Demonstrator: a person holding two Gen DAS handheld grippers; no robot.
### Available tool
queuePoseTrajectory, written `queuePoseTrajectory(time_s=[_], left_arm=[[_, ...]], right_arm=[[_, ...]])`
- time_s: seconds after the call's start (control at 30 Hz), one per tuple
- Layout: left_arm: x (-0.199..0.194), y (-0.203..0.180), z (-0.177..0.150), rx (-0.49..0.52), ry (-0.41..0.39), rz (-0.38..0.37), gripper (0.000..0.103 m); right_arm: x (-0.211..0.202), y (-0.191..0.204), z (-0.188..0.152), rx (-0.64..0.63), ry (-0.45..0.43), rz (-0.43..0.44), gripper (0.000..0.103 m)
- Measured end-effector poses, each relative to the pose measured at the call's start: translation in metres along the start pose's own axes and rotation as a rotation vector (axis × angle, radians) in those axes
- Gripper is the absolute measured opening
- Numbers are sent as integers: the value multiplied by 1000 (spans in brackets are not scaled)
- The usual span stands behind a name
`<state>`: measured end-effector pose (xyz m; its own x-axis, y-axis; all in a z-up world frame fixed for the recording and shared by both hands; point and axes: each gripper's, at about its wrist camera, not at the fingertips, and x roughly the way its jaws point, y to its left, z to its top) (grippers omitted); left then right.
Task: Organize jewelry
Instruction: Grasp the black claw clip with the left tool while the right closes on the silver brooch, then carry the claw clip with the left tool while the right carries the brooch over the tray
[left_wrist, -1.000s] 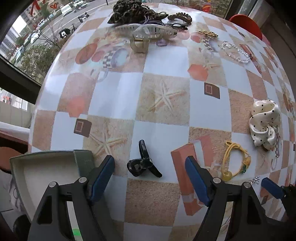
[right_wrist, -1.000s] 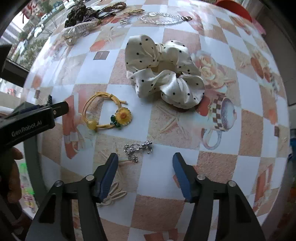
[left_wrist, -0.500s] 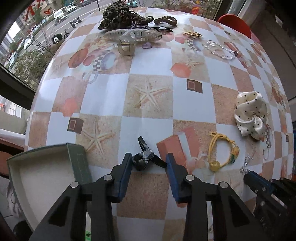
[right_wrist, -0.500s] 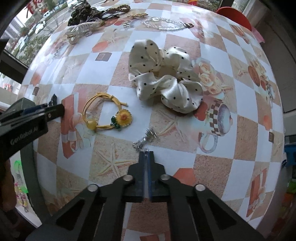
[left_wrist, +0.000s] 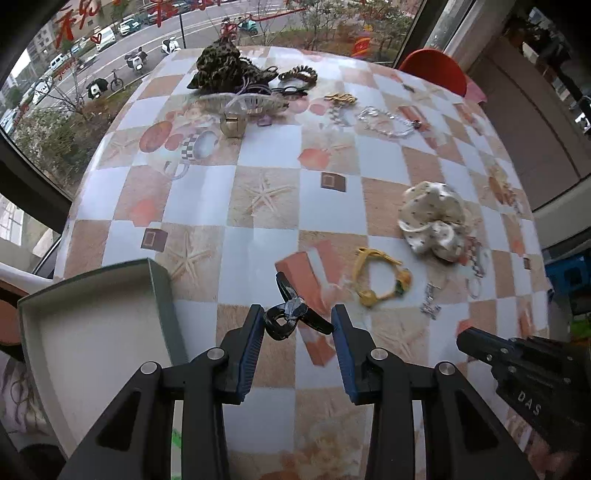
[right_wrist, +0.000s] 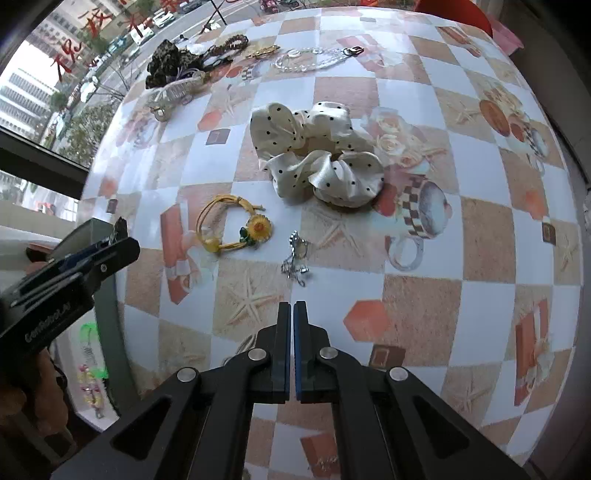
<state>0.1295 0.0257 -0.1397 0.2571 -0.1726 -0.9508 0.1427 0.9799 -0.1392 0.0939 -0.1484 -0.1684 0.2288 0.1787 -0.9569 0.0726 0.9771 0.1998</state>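
My left gripper (left_wrist: 297, 319) is shut on a black claw hair clip (left_wrist: 291, 314) and holds it above the table, right of the open grey-green box (left_wrist: 92, 332). My right gripper (right_wrist: 293, 306) is shut and empty, a little short of a silver earring (right_wrist: 295, 258). A yellow sunflower hair tie (right_wrist: 236, 229) lies left of the earring and shows in the left wrist view (left_wrist: 380, 277). A cream polka-dot scrunchie (right_wrist: 317, 155) lies beyond them. The left gripper shows at the left of the right wrist view (right_wrist: 122, 240).
The round table (left_wrist: 266, 166) has a checked cloth. At its far side lie a leopard scrunchie (left_wrist: 225, 70), a clear claw clip (left_wrist: 243, 103), a gold clip (left_wrist: 232, 125), and a clear bead bracelet (left_wrist: 388, 122). A red chair (left_wrist: 436, 70) stands behind the table.
My left gripper closed on the black clip and lifted it off the table. My right gripper shut without the earring and drew back a little.
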Motion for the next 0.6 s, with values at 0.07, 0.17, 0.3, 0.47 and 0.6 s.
queuePoseTrajectory(time_s=[0.07, 0.17, 0.3, 0.47, 0.6], left_arm=[[-6, 0, -3, -1, -6, -8, 42], [-18, 2, -11, -7, -15, -20, 42], [-30, 2, -25, -8, -19, -26, 42], [-40, 4, -40, -2, -20, -20, 42], [-42, 6, -48, -4, -15, -15, 42]], right_arm=[[-6, 0, -2, 5, -2, 10, 1], [-14, -4, -11, 11, -4, 21, 1], [-20, -7, -19, 23, -1, 29, 1], [-15, -10, -15, 62, 4, 44, 3], [3, -3, 3, 42, -4, -1, 47]])
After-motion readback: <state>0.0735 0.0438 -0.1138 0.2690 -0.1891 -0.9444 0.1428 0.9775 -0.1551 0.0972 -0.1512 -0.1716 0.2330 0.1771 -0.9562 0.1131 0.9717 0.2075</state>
